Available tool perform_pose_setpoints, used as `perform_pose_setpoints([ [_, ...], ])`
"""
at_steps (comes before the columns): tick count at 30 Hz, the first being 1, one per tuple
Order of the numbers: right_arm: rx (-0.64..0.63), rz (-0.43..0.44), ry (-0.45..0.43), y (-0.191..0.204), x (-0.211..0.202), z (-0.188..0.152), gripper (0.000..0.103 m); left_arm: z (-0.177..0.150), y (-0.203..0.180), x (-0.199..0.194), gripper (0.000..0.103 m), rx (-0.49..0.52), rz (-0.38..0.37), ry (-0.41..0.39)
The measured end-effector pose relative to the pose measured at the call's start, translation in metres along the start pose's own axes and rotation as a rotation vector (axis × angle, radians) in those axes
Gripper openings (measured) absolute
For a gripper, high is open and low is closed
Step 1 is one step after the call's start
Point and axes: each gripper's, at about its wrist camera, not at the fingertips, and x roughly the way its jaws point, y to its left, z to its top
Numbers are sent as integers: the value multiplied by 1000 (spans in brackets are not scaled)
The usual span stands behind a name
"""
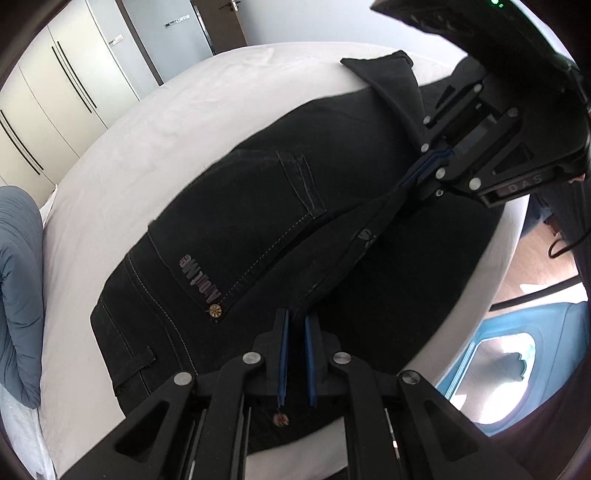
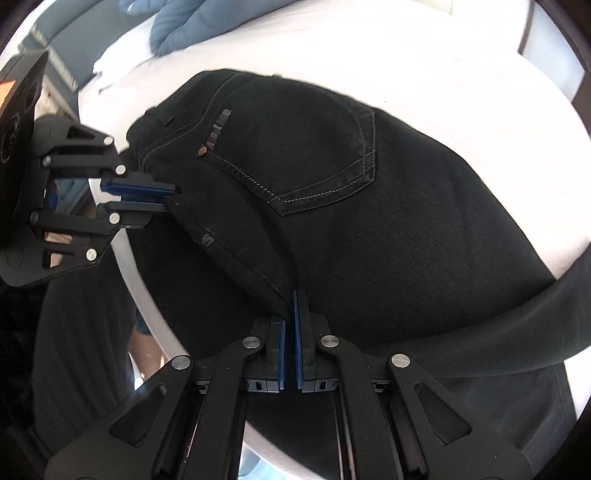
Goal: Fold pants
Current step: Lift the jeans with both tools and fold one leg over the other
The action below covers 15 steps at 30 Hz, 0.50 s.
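Note:
Black jeans (image 1: 258,229) lie on a white bed (image 1: 155,140), back pocket and brand print up; they also show in the right wrist view (image 2: 369,221). My left gripper (image 1: 297,317) is shut on the jeans' near edge by the waistband; it also shows in the right wrist view (image 2: 171,197). My right gripper (image 2: 293,299) is shut on the same lifted edge of the jeans, farther along; it also shows in the left wrist view (image 1: 417,177). The stretch of fabric between the two grippers is raised off the bed.
A blue-grey duvet (image 1: 18,288) lies at the bed's head end, also in the right wrist view (image 2: 207,26). Cream wardrobes (image 1: 62,85) stand behind. A blue bin (image 1: 517,354) sits on the floor beside the bed. A person's dark sleeve (image 2: 517,332) crosses at right.

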Motion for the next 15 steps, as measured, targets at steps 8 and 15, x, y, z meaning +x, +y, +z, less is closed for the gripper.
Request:
perform_pose_setpoints([
  [8,-97,-80,17,46,6,-16,3,-16,4,6,9,-83,-1,-18],
  [15,-147,-99,30,64,7,-12,3,-17,5,6,9,-77,8,-27],
])
